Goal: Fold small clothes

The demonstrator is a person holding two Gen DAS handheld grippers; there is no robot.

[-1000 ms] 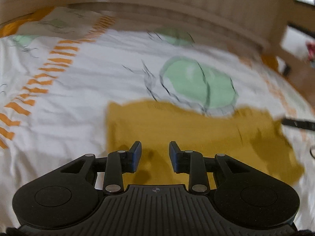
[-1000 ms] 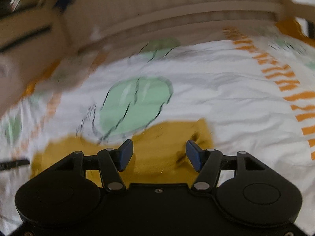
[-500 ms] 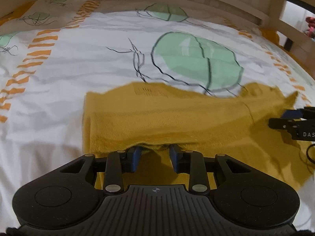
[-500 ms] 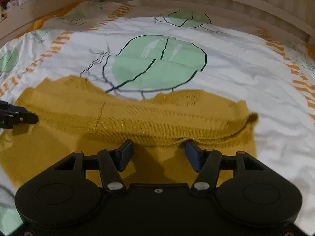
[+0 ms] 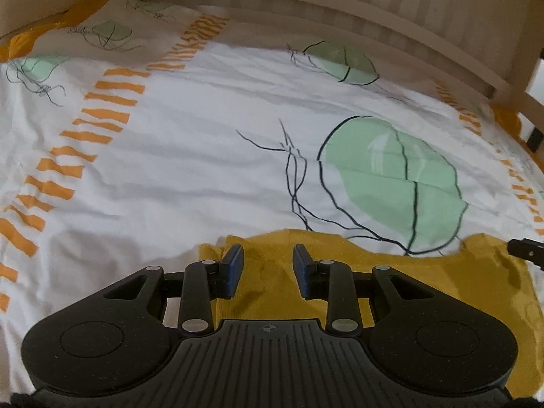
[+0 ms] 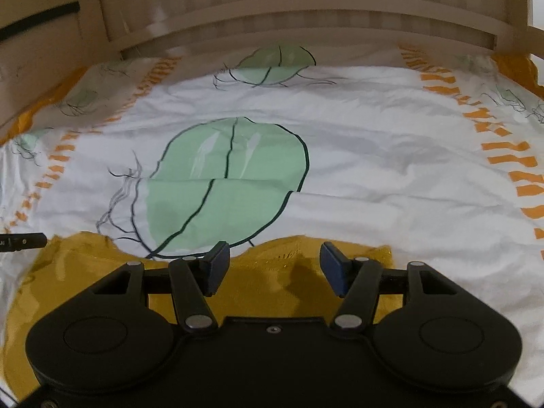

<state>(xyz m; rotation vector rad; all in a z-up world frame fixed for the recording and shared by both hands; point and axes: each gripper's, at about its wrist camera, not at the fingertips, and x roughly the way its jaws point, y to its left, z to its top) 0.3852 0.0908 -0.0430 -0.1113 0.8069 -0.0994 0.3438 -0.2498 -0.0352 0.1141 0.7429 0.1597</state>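
A mustard-yellow knitted garment [image 5: 425, 272] lies flat on the bed sheet, also in the right wrist view [image 6: 278, 272]. My left gripper [image 5: 268, 265] is open and empty above the garment's left end. My right gripper [image 6: 272, 265] is open wide and empty above the garment's right part. The tip of the right gripper [image 5: 525, 248] shows at the right edge of the left view. The tip of the left gripper [image 6: 23, 240] shows at the left edge of the right view. Most of the garment is hidden under the gripper bodies.
The white bed sheet [image 5: 190, 156] carries green leaf prints [image 6: 234, 176] and orange dashes [image 5: 85, 136]. A wooden slatted bed rail [image 6: 306, 3] runs along the far side. A yellow mattress edge [image 5: 20, 40] shows at the corners.
Both grippers have let go of the folded edge and drawn back toward the near side. The garment now lies flat with less of it in view.
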